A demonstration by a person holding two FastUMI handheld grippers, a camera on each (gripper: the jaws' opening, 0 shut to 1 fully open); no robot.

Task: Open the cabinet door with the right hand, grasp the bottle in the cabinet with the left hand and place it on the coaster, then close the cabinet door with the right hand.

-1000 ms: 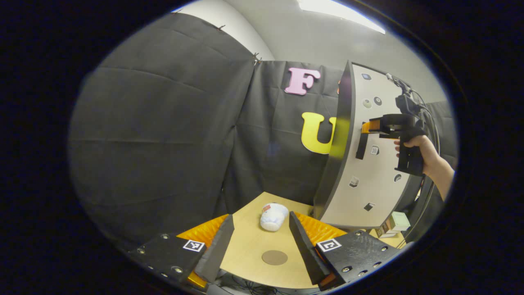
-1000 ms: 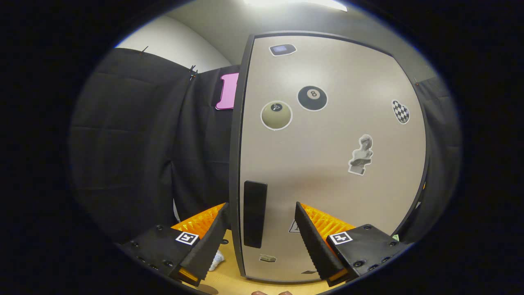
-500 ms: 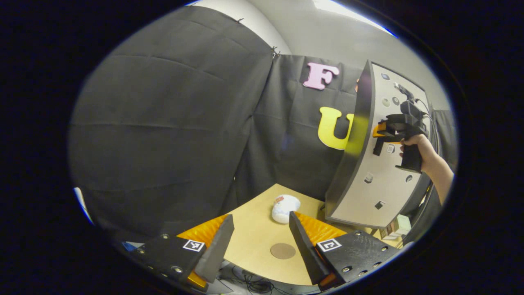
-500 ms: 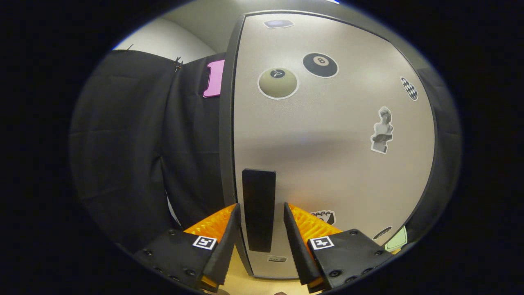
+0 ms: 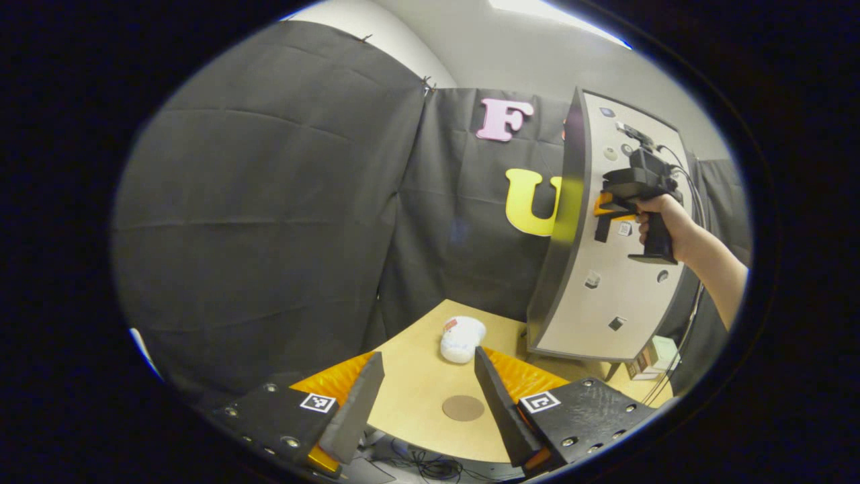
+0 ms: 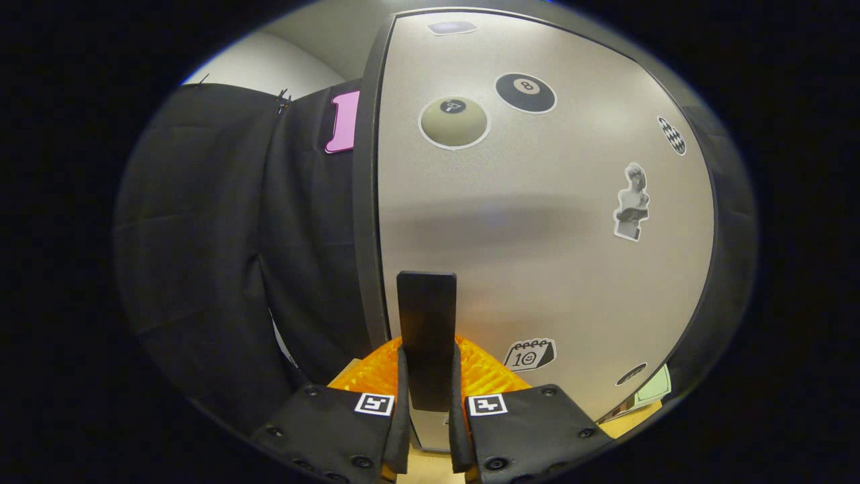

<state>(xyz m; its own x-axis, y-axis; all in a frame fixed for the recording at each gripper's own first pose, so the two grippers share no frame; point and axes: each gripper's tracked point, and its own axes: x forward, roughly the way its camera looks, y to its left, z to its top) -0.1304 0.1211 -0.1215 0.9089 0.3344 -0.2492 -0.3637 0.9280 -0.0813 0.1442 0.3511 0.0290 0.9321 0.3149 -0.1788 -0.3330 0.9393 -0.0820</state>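
Clamping the door handle (image 6: 426, 339), right gripper (image 6: 427, 403) jaws grip it; left gripper (image 5: 426, 396) jaws gape.

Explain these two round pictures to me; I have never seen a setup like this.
No robot here: a person carries a hand-held gripper in each hand, each with a forward-looking camera. In the right gripper view, the right hand-held gripper has both fingers closed on the dark handle of the cabinet door, which carries stickers. The left gripper view shows that grasp from the side, with the person's hand on the tool. The left hand-held gripper is open and holds nothing, above a wooden table bearing a round brown coaster and a white bundle I cannot identify.
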